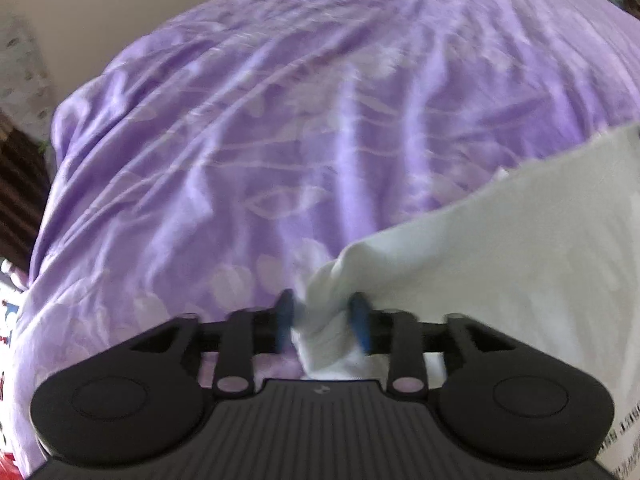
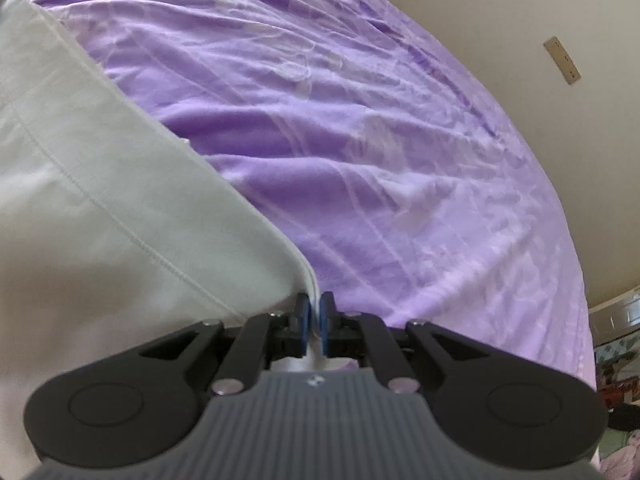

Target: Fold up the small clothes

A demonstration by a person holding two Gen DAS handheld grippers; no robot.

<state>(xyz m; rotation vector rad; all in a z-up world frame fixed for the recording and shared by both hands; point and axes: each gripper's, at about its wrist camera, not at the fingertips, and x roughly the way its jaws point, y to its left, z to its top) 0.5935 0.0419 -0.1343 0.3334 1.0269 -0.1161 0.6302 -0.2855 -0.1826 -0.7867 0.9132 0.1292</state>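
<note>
The bed (image 1: 248, 128), covered by a wrinkled purple sheet, carries the work. The white garment (image 2: 100, 200) lies on it between your two hands, its long edge running diagonally away toward the bed's far side. Your right gripper (image 2: 315, 318) has its jaws closed on the garment's hemmed corner. Your left gripper (image 1: 324, 320) has jaws parted, bunched cloth loose between them, not pinched. No containers are visible. Judged next: release right.

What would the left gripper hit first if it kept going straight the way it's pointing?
Probably the bunched corner of the white garment lying between its open fingers, then the purple bedsheet beneath. The left gripper points down at the bed; depth is hard to judge.
</note>
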